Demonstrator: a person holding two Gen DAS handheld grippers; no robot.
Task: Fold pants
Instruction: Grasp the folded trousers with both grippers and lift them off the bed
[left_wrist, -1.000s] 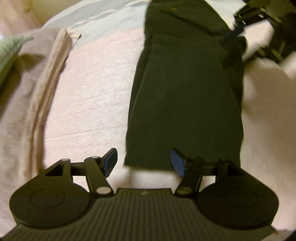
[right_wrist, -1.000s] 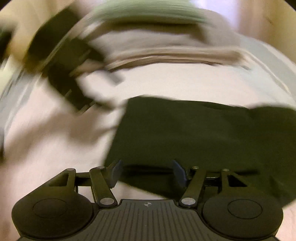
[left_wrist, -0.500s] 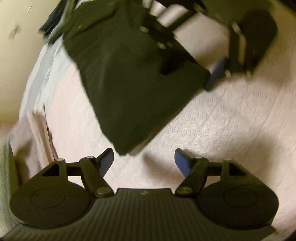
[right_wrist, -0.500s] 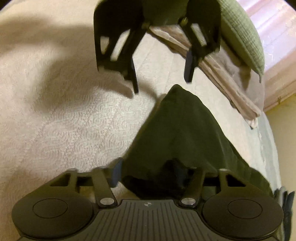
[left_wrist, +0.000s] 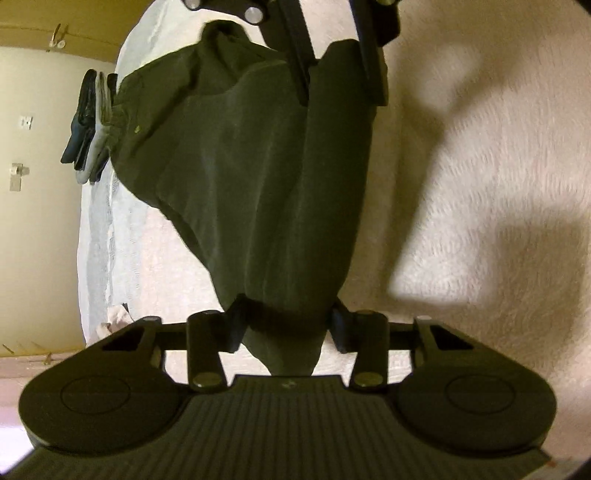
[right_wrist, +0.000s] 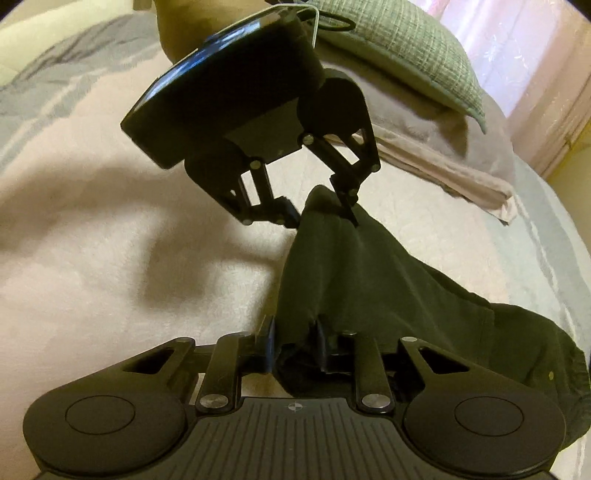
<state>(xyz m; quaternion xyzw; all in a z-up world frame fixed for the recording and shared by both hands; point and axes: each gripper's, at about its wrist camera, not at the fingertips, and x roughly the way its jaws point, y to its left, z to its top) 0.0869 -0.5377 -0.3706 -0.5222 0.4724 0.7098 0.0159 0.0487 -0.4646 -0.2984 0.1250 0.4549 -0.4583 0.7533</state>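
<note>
The left gripper (left_wrist: 286, 326) is closing its fingers (left_wrist: 236, 326) on a bunched corner of the dark green pants (left_wrist: 258, 166), and the cloth fills the gap between them. The right gripper (right_wrist: 295, 347) is closing too, with another gathered edge of the pants (right_wrist: 369, 280) pinched between its fingers (right_wrist: 267, 345). The two corners are lifted and the fabric sags between them, while the rest of the garment trails down onto the bed (right_wrist: 129, 258). The bed wears a pale cream quilted cover with a stitched scallop pattern, crossed by the grippers' shadows. Toward its head lie a folded beige blanket (right_wrist: 443, 162) and a green woven pillow (right_wrist: 406, 55), with a pink curtain (right_wrist: 517, 55) behind. At the bed's far edge, dark and grey garments (left_wrist: 88, 129) hang against a cream wall (left_wrist: 37, 184).
</note>
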